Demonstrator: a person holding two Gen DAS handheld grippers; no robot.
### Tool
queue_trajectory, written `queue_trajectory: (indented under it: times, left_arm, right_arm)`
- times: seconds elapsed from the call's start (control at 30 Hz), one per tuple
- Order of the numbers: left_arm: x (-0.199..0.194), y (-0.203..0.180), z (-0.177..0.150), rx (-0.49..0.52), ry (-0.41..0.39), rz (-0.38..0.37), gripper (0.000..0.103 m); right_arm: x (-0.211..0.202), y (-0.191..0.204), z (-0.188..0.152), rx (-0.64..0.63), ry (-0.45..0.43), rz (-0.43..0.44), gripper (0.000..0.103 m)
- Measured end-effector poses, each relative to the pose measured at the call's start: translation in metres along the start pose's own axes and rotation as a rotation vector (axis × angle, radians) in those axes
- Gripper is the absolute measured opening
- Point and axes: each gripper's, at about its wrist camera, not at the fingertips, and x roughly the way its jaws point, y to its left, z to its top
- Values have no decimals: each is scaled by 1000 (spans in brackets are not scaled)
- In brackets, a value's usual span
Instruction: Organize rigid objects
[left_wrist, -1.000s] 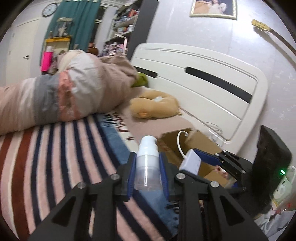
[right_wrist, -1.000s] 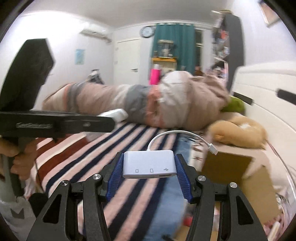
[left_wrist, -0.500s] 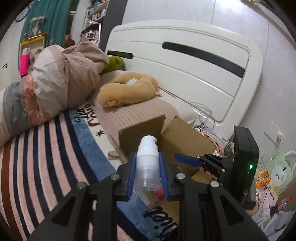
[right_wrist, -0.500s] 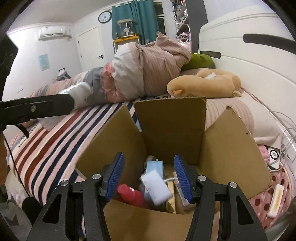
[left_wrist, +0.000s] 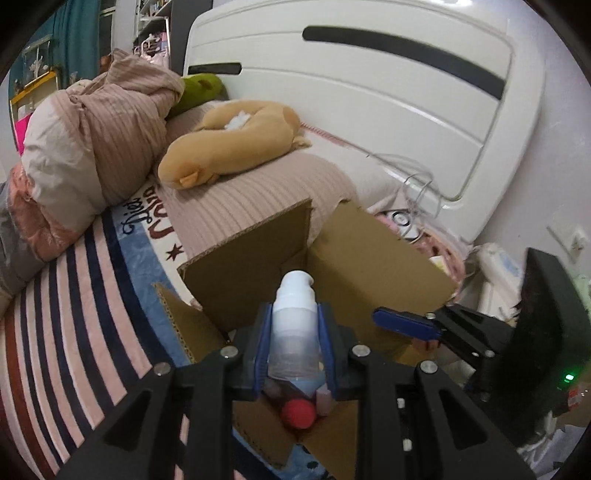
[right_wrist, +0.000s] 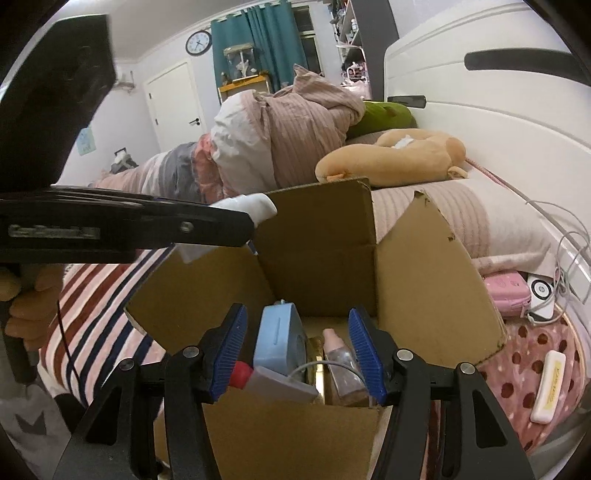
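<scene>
Bed, cardboard box (left_wrist: 369, 258) — gripped pump bottle (left_wrist: 294, 325)

Both wrist views look down along their fingers, close above the open brown cardboard box (left_wrist: 369, 266) (right_wrist: 317, 236), sharing it, the striped bed (left_wrist: 66, 306) (right_wrist: 96, 295) and white headboard (left_wrist: 369, 85) (right_wrist: 498, 92).

A home bedroom: white headboard (left_wrist: 369, 92), rumpled duvet (right_wrist: 288, 129), plush toy (left_wrist: 229, 136), teal curtains (right_wrist: 266, 40), wall clock (right_wrist: 198, 43).

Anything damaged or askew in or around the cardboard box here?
The cardboard box has a torn, ragged right flap edge. Inside, the blue block and pink-capped bottle lie jumbled at angles. Nothing spilled.
</scene>
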Motion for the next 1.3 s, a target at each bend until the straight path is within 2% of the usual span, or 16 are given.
queue_trajectory:
  times: [0.13,0.2,0.37,0.5,0.53,0.6,0.73,0.8,0.87,1.03,1.1,1.3]
  left_arm:
    - [3,-1,-5,3,6,22,25]
    - [-1,0,-6,2,-2,18,36]
    - [-18,4,-8,-13,-42,41,55]
    - [-39,10,-13,-47,-104,51,75]
    - [-46,11,-15,-58,-123,62,77]
    - [-61,15,-20,-77,-164,91,84]
    - [-90,26,-36,-137,-244,160,93]
    - [-103,34,-46,-182,-279,214,100]
    - [-113,42,-55,-216,-300,260,101]
    - [-134,60,-80,-296,-339,363,102]
    - [-139,67,-90,-316,-350,380,102]
    - [-143,78,-107,-355,-352,435,102]
  right_arm:
    - [1,1,-3,-2,10,-7,54]
    - [1,2,-3,0,15,-8,54]
    - [-2,5,-3,-2,11,-9,59]
    - [-4,9,1,-21,0,9,61]
    - [-5,11,2,-31,-3,13,62]
    - [-8,16,5,-54,-13,23,69]
    - [-15,25,14,-95,-45,41,73]
    - [-21,27,19,-109,-72,47,91]
    - [-27,29,24,-116,-106,64,97]
    - [-43,31,37,-140,-168,107,98]
    - [-47,34,42,-158,-190,106,103]
    - [-49,37,48,-155,-210,158,103]
